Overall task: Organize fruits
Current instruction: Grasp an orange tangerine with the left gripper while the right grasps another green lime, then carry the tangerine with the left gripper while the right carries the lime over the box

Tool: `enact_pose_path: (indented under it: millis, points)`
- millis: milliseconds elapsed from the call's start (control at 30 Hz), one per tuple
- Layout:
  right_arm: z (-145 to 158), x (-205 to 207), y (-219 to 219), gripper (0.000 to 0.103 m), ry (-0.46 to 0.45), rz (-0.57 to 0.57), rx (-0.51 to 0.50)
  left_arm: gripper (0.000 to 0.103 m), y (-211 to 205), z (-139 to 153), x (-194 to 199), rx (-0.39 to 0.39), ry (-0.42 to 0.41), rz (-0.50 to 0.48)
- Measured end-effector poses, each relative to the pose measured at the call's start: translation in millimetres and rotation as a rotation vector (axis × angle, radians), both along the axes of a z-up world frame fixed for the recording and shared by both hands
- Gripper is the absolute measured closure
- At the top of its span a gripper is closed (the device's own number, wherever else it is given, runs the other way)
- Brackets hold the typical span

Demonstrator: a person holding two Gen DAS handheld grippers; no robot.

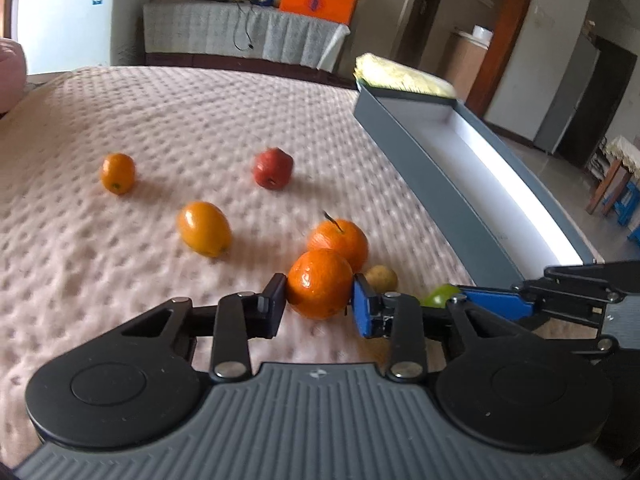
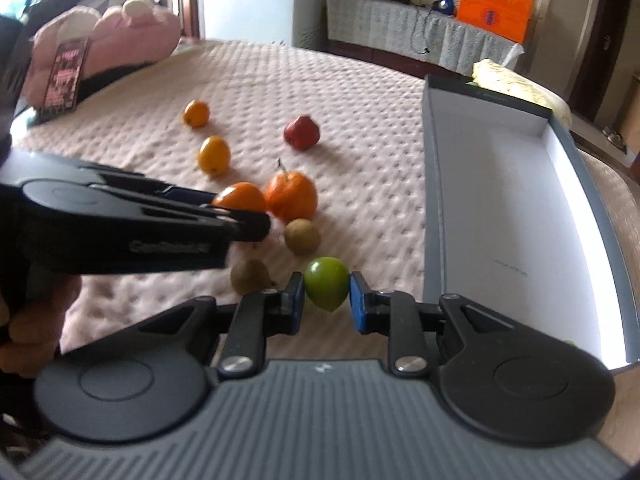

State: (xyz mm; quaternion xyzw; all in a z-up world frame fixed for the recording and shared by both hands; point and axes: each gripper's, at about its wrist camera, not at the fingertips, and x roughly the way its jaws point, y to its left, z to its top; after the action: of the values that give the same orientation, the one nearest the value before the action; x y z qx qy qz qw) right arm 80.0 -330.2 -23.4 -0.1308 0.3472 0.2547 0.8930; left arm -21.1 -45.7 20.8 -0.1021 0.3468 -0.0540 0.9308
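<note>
Bed (image 1: 160, 120), pink quilted cover, fruit scattered across it. Left to right in the left wrist view: small orange (image 1: 117, 173) far left, oval orange (image 1: 204, 228) nearer, red fruit (image 1: 273, 168) behind and between, then a stemmed orange (image 1: 338, 239) touching the orange (image 1: 319, 284) in hand

Left gripper (image 1: 319, 304): jaws part-closed, both pads against the orange's sides, black pad on its left flank, blue pad on its right. Fruit sits straight ahead between the fingers; whether it is lifted off the cover I cannot tell. Brown fruit (image 1: 382, 278) just behind the blue pad

Right gripper (image 2: 326, 300): jaws narrowed onto a green fruit (image 2: 326, 289), pads at or very near its sides, pointed end down. Two brown fruits lie just left and behind it on the cover

Key relation: the box (image 2: 430, 200), long, grey-walled, white inside, lies to the right of both grippers, long axis running away from the cameras, near wall just beside the right gripper. The right gripper is the nearer one; its fruit needs only a short lift over the wall and a move rightward. The left gripper must carry its orange across, past the right gripper, so the likely order is right first. No fruit can be made out in the visible part of the box
</note>
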Motion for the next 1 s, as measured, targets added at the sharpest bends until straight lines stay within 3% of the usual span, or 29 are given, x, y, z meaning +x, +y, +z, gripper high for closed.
enact_pose_path:
  millis: [267,700,1000]
  points:
    - [4.5,3.2,-3.5,0.076,-0.003,-0.025,0.044,0.063,14.6,8.4,-5.8,0.025,-0.022,0.051]
    - [14.3,5.1,-11.9,0.076,-0.039,-0.054,0.111,0.063,-3.0,16.9,-10.6,0.072,-0.083,0.000]
    - [18.8,12.2,-33.8,0.076,-0.024,-0.113,0.176,0.063,-7.4,17.7,-8.9,0.063,-0.091,-0.004]
